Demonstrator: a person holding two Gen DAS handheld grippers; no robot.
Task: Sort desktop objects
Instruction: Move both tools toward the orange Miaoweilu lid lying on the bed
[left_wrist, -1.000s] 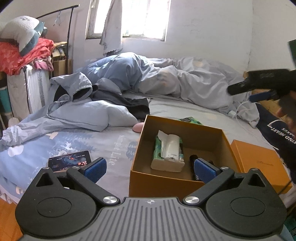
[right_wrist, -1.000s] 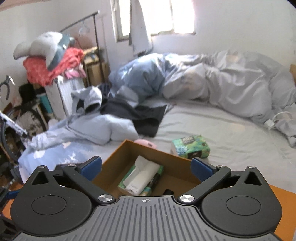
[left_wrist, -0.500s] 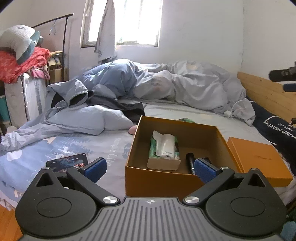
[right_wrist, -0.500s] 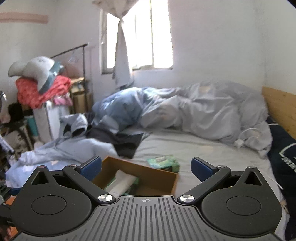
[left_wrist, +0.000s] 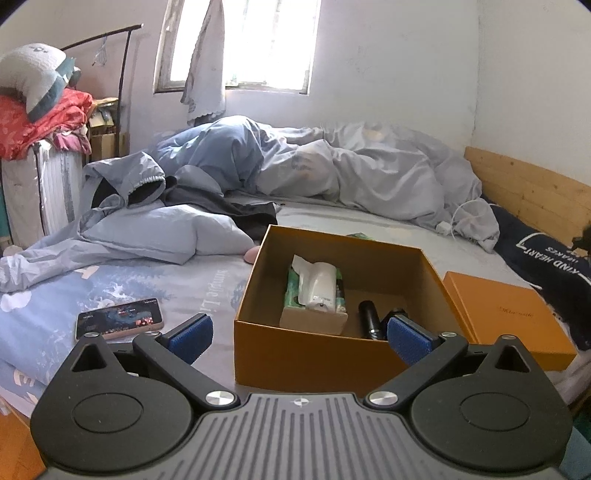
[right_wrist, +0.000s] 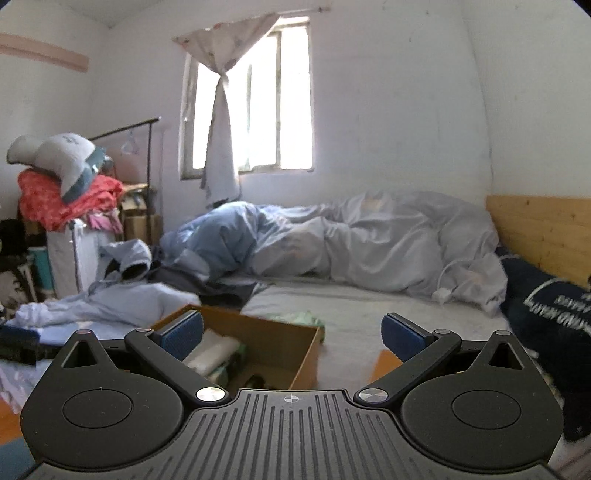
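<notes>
Bedroom, unmade bed as work surface. Item: orange box, lid off, holding a tissue pack and a black cylinder beside it. Orange lid lies just right of the box. Phone (screen lit) lies left of it. Left gripper: pads spread, nothing held. Right gripper: likewise spread and empty, raised above the box's near edge.

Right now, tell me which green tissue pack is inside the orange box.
The tissue pack with white tissue sticking out. The other green pack lies behind the orange box.
</notes>
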